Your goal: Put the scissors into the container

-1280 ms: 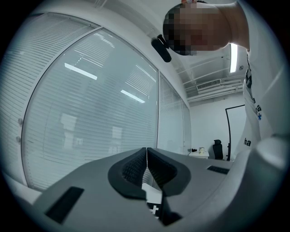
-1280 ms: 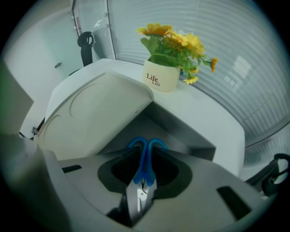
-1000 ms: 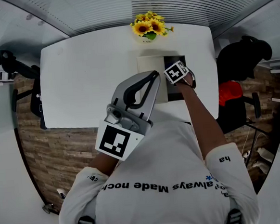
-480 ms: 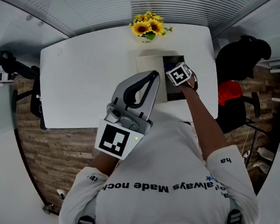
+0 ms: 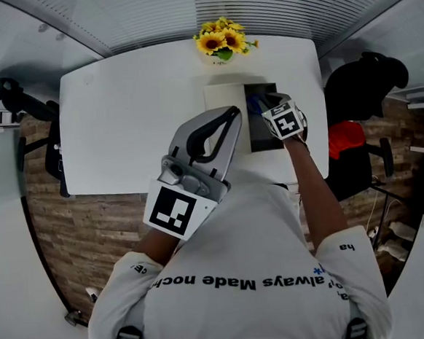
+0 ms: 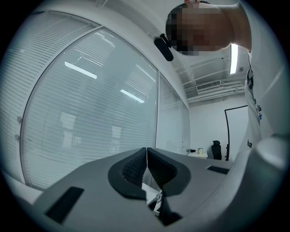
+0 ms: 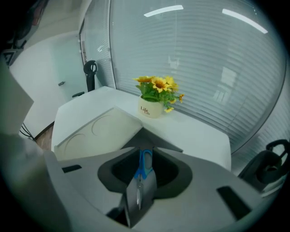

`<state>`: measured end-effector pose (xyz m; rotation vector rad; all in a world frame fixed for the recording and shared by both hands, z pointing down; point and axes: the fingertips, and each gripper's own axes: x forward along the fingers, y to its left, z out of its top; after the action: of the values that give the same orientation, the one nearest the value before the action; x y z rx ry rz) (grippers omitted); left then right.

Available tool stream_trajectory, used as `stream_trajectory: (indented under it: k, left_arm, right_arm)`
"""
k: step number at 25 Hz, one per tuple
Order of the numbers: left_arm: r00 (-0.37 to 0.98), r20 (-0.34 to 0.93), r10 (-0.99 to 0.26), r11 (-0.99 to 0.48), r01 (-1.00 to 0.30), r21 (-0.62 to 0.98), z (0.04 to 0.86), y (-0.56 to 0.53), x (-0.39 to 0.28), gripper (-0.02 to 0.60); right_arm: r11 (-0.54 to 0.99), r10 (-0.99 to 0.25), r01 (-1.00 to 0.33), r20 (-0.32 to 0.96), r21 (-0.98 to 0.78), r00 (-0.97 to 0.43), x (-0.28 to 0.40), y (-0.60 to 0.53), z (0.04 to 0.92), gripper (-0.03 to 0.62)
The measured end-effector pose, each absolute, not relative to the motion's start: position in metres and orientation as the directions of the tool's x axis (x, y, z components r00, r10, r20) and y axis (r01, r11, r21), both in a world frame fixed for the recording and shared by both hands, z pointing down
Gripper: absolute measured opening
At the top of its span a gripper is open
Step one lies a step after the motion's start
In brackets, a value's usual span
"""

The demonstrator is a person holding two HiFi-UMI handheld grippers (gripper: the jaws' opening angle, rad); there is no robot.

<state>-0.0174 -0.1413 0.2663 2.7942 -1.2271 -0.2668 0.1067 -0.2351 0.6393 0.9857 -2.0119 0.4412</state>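
Observation:
The blue-handled scissors (image 7: 144, 164) lie in the dark container (image 5: 265, 137), blades on a grey surface; in the head view the scissors (image 5: 255, 107) peek out left of my right gripper (image 5: 271, 109). In its own view my right gripper (image 7: 145, 148) hovers above the container with its jaws slightly apart. The jaws have just been closing a little with nothing gripped, and the scissors show through the gap below them. My left gripper (image 5: 232, 113) is held up high near my chest. Its fingertips (image 6: 146, 152) are shut and empty.
The container's beige lid (image 5: 225, 102) lies open to its left on the white table (image 5: 134, 113). A pot of yellow flowers (image 5: 224, 40) stands at the far edge. Black chairs sit at the right (image 5: 366, 87) and left (image 5: 16, 96).
My right gripper has drawn back toward me and to the right, rising off the container. The blue scissors now show in the box. The left gripper has stayed still.

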Motion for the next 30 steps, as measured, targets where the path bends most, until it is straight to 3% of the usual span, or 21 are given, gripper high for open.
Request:
stream_trajectory:
  k: [15,30]
  left_arm:
    - [0.67,-0.13,-0.731,-0.683,-0.718,0.133,0.264,-0.139,-0.011,0.023]
    - [0.675,-0.134,-0.726,-0.688,-0.715,0.128,0.262,-0.139,-0.008,0.023]
  right_arm:
    - [0.625,-0.632,-0.78,0.607,0.032,-0.482,0.1,-0.218,0.533,0.06]
    - [0.604,-0.722,-0.796,0.456,0.048,-0.521,0.107,-0.198,0.449,0.014]
